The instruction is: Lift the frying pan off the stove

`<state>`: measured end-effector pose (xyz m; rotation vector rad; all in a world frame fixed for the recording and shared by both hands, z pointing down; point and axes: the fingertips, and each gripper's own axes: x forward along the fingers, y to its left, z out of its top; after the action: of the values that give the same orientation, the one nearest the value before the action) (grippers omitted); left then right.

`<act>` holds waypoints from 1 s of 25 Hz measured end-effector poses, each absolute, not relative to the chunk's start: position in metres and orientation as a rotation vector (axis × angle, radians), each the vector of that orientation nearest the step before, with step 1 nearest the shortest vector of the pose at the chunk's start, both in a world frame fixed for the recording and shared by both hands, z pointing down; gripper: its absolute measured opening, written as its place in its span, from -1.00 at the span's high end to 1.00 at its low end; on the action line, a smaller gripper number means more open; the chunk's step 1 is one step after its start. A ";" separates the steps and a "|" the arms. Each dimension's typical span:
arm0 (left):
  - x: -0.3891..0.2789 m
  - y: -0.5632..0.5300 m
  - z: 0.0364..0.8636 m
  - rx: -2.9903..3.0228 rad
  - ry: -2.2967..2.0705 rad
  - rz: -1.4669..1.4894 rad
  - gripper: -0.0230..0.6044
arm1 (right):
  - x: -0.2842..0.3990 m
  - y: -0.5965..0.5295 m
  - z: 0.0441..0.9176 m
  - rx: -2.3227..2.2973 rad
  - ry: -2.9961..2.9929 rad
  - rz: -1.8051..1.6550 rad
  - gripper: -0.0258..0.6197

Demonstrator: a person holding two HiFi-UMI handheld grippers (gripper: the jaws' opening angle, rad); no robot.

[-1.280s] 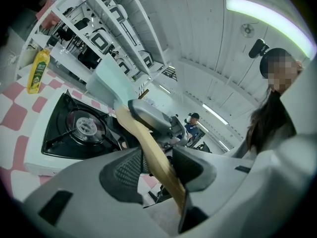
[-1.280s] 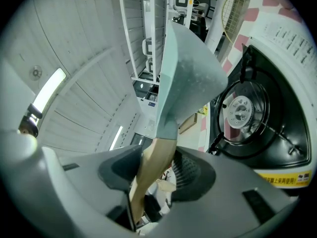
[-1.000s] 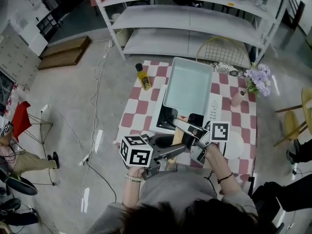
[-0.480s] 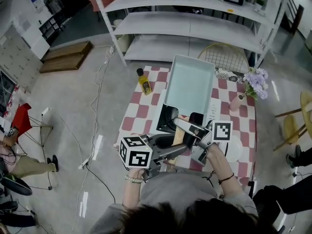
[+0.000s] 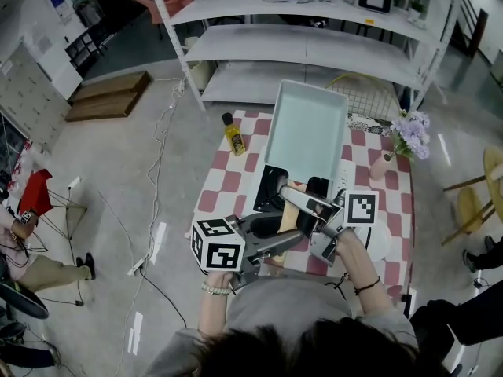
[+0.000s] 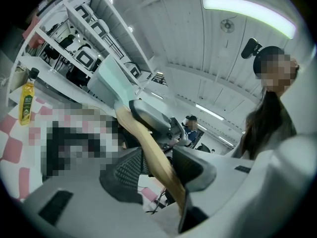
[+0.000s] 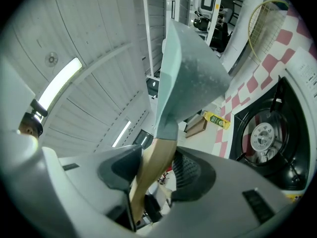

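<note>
Checkered table [image 5: 223, 188] | frying pan [image 5: 306, 132] hides stove [image 5: 272, 196] rear | handle [image 5: 288, 220] mostly hidden

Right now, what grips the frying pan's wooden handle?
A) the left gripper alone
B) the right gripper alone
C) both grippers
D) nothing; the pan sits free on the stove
C: the wooden handle is clamped between the jaws of the left gripper in its own view and of the right gripper in its own view. The pale green pan is clear of the stove.
</note>
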<state>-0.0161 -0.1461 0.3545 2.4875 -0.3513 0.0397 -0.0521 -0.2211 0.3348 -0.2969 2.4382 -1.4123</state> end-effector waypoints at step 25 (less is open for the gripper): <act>-0.021 -0.132 0.330 2.558 -0.337 0.011 0.29 | -0.055 -0.206 0.306 -0.277 2.457 -1.327 0.29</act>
<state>-0.0212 -0.1325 0.3298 2.5578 -0.3374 0.0113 -0.0550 -0.2064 0.3058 -0.2774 2.4565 -1.3269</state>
